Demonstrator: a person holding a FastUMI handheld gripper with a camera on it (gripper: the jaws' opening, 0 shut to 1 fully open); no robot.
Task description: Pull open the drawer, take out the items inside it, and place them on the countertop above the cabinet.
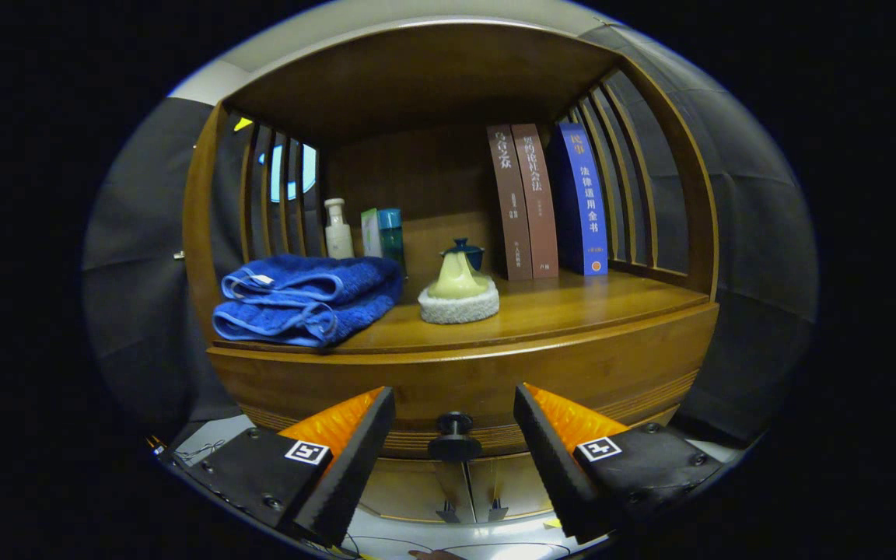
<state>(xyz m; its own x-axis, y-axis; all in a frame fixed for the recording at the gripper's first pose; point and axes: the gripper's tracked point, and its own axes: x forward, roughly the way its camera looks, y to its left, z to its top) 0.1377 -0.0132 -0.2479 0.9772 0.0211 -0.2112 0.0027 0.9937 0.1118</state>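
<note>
A wooden cabinet stands in front of me with its drawer front (463,385) shut flush under the countertop (572,311). A small dark round knob (454,437) sticks out of the drawer's lower middle. My gripper (454,404) is open, its two fingers spread to either side of the knob without touching it. The knob lies between the fingertips, slightly below them. What the drawer contains is hidden.
On the countertop lie a folded blue towel (304,297) at the left and a cream brush on a white pad (459,294) in the middle, a dark teapot behind it. Bottles (337,229) and upright books (549,201) stand at the back. Slatted sides enclose the shelf.
</note>
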